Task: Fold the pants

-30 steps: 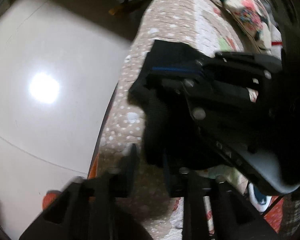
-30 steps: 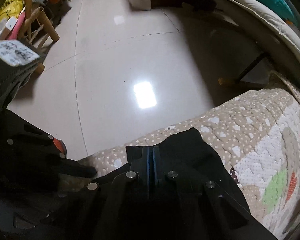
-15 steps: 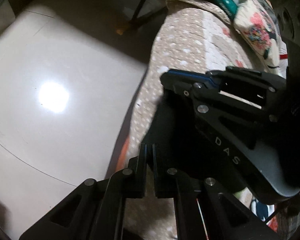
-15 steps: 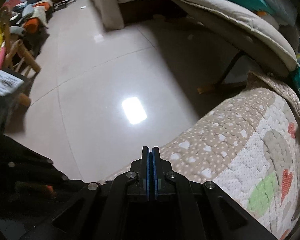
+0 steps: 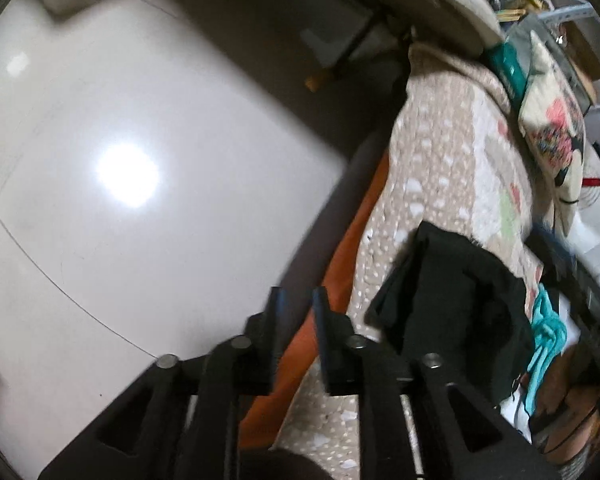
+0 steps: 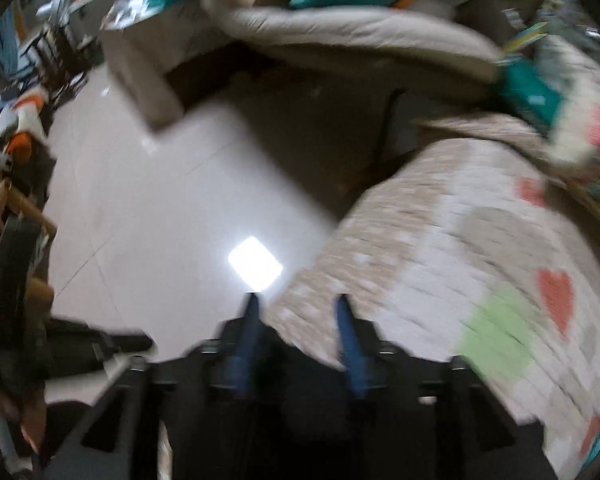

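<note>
1. The glossy white floor [image 5: 132,184] fills the left of both our views, a bright patch of light reflected on it.
2. The quilted bed cover [image 6: 480,264], beige with white dots, red hearts and a green patch, spreads over the bed on the right; an orange sheet [image 5: 340,272] shows below its edge.
3. The black pants [image 5: 452,304] lie bunched in a folded heap on the cover near the bed's edge (neither tool touches them).
4. Our left gripper [image 5: 298,304] hangs at the bed's edge beside the pants, fingers apart, empty.
5. Our right gripper [image 6: 298,316], blurred, points over the cover's edge, blue-padded fingers spread wide and empty.
</note>
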The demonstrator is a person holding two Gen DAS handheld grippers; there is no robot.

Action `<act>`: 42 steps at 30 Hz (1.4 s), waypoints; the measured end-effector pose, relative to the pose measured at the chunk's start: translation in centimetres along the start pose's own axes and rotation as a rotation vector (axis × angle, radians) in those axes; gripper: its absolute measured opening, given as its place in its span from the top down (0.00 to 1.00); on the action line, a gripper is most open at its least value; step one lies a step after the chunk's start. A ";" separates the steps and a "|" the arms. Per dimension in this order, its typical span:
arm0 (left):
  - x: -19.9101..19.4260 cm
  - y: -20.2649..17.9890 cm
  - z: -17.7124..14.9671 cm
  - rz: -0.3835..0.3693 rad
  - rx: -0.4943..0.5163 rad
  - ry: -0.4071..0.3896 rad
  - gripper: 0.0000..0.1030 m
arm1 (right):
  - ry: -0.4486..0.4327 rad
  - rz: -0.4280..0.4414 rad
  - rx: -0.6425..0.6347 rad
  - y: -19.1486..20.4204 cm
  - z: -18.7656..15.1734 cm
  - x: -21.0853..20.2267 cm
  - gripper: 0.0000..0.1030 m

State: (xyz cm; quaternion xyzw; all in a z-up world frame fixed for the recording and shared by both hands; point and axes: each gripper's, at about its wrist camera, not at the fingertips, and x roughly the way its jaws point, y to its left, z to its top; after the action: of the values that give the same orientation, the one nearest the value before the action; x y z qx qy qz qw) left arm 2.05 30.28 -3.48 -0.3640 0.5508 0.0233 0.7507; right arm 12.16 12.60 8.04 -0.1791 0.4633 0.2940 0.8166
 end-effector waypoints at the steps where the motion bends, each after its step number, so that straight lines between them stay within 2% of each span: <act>1: -0.6 0.0 -0.2 0.002 0.000 -0.017 0.77 | -0.023 -0.005 0.025 -0.7 -1.6 -1.6 0.49; 5: -3.1 -1.1 -1.6 0.017 0.011 -0.071 0.73 | -0.074 -0.004 0.165 -2.4 -9.2 -6.0 0.49; 9: -6.0 -3.4 -4.0 0.021 0.040 -0.104 0.71 | -0.076 0.047 0.329 -3.7 -15.2 -7.1 0.49; 14: -10.0 -7.3 -7.5 0.030 0.106 -0.164 0.64 | -0.106 0.068 0.417 -2.4 -20.0 -7.9 0.49; 19: -12.5 -10.2 -10.9 0.030 0.131 -0.238 0.53 | -0.106 0.048 0.348 -1.4 -21.4 -8.2 0.49; 23: -11.7 -11.2 -12.6 0.046 0.120 -0.200 0.52 | -0.140 0.005 0.252 0.0 -21.4 -9.5 0.47; 29: -9.4 -12.1 -12.9 0.047 0.093 -0.169 0.51 | -0.171 0.013 0.240 0.5 -21.3 -10.4 0.41; 31: -8.0 -11.8 -12.6 0.031 0.061 -0.172 0.50 | -0.171 0.015 0.257 0.1 -21.3 -10.3 0.40; 34: -5.0 -10.5 -12.1 -0.028 -0.043 -0.177 0.49 | -0.157 0.018 0.294 -0.8 -21.7 -9.8 0.39; 37: -2.1 -9.2 -11.8 -0.045 -0.117 -0.191 0.49 | -0.136 0.017 0.319 -1.7 -22.0 -8.9 0.39; 42: 0.6 -7.6 -10.9 -0.083 -0.176 -0.197 0.49 | -0.106 0.036 0.376 -2.9 -22.6 -7.0 0.39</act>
State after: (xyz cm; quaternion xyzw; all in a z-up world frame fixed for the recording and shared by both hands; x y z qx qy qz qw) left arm -3.27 18.27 -1.40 -0.4468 0.4548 0.0760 0.7666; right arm -3.46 -4.53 2.69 0.0006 0.4695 0.2258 0.8536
